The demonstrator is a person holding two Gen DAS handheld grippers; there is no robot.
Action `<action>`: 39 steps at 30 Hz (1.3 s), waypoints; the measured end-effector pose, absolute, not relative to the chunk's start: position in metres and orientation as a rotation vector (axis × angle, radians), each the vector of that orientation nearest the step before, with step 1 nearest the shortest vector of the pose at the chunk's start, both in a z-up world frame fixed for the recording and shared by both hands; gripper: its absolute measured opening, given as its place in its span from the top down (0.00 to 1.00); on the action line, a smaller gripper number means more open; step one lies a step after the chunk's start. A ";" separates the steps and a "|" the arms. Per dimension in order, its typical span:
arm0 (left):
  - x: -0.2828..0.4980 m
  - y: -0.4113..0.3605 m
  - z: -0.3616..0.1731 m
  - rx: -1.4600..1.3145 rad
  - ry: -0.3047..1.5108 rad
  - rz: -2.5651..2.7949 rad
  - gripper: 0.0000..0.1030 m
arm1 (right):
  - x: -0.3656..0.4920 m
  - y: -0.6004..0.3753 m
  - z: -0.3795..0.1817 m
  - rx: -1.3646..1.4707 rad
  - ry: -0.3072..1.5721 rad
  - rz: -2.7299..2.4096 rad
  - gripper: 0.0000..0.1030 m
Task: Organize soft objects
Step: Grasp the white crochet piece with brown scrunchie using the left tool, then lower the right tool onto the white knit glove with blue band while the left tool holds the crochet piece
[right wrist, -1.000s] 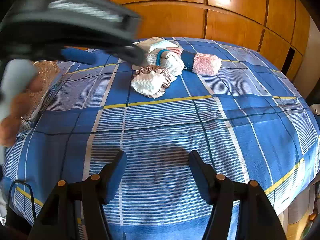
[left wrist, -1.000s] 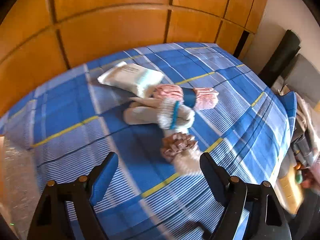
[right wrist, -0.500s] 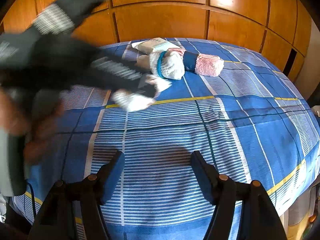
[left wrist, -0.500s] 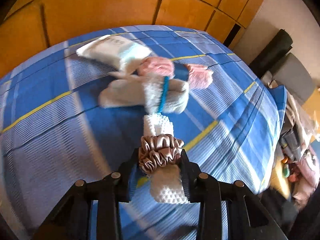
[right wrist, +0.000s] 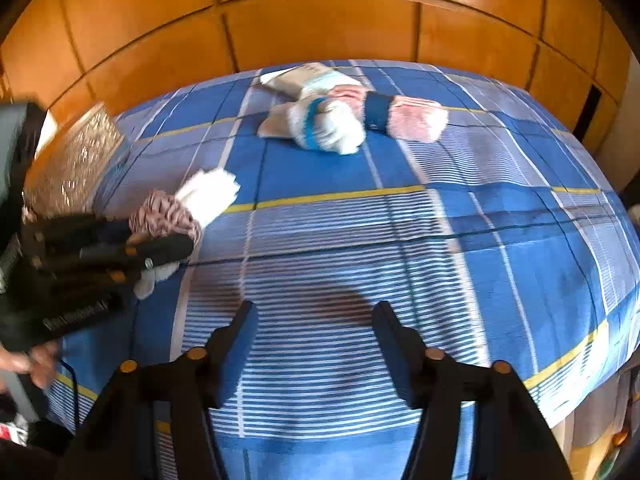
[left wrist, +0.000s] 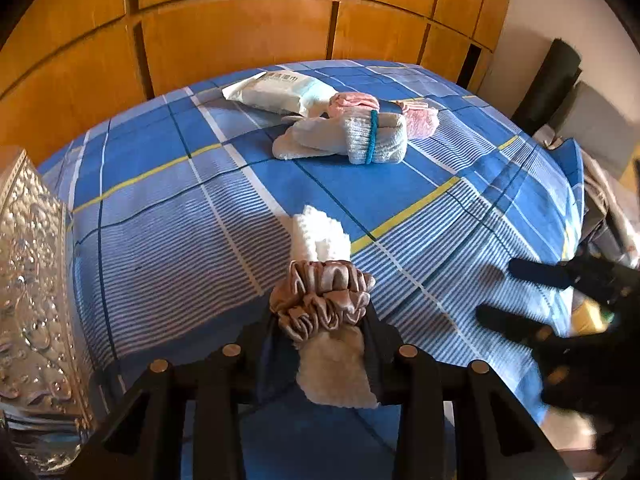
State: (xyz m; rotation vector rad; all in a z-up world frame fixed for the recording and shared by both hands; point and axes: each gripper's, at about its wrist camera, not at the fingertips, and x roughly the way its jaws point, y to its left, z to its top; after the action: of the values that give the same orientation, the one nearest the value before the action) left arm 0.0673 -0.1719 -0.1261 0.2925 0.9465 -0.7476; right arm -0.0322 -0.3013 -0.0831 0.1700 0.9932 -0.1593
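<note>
Bedroom tidying at the carrying stage: a rolled white cloth (left wrist: pixel 320 240) bound by a beige satin scrunchie (left wrist: pixel 320 304) is gripped at its middle by the left hand-held gripper (left wrist: pixel 332 360), its jaws narrowed onto the bundle so that both loose ends hang free. The grip at the banded waist appears chosen so the roll is kept from unwinding. The bundle is held just above the blue checked bedspread (left wrist: pixel 180 260), near the bed's left edge, where a silvery embossed container (left wrist: pixel 28 280) stands and is judged the likely destination. Left behind near the wooden wardrobe (left wrist: pixel 240 40) are a white sock bundle with a blue band (left wrist: pixel 360 140), a pink roll with a dark band (right wrist: pixel 400 118) and a pack of tissues (left wrist: pixel 276 92), all lying touching one another. The right hand-held gripper (right wrist: pixel 316 344) is seen with nothing between its jaws, which are closing, low over a striped stretch of bedspread. Open room is offered across the bed's middle and near side; on the right, clutter is piled past the edge.
</note>
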 end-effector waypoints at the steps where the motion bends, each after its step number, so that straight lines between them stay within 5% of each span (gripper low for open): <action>1: 0.067 -0.173 -0.127 0.300 0.939 -0.744 0.63 | -0.033 -0.307 -0.078 0.189 0.980 -0.161 0.43; 15: 0.070 -0.165 -0.129 0.215 0.938 -0.762 0.64 | 0.045 -0.323 -0.033 -0.044 0.894 -0.049 0.43; 25: 0.072 -0.162 -0.129 0.170 0.945 -0.763 0.64 | 0.132 -0.316 -0.079 -0.252 1.063 0.018 0.43; 27: 0.071 -0.161 -0.129 0.165 0.942 -0.761 0.64 | 0.140 -0.316 -0.089 -0.239 1.092 0.026 0.55; 39: 0.064 -0.163 -0.128 0.186 0.923 -0.741 0.64 | 0.053 -0.320 -0.081 0.003 1.104 -0.076 0.61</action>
State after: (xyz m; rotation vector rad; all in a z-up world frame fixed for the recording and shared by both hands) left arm 0.0640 -0.1635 -0.1275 0.1860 0.9232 -0.7413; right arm 0.0527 -0.3196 -0.0809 0.0031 1.1037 -0.0761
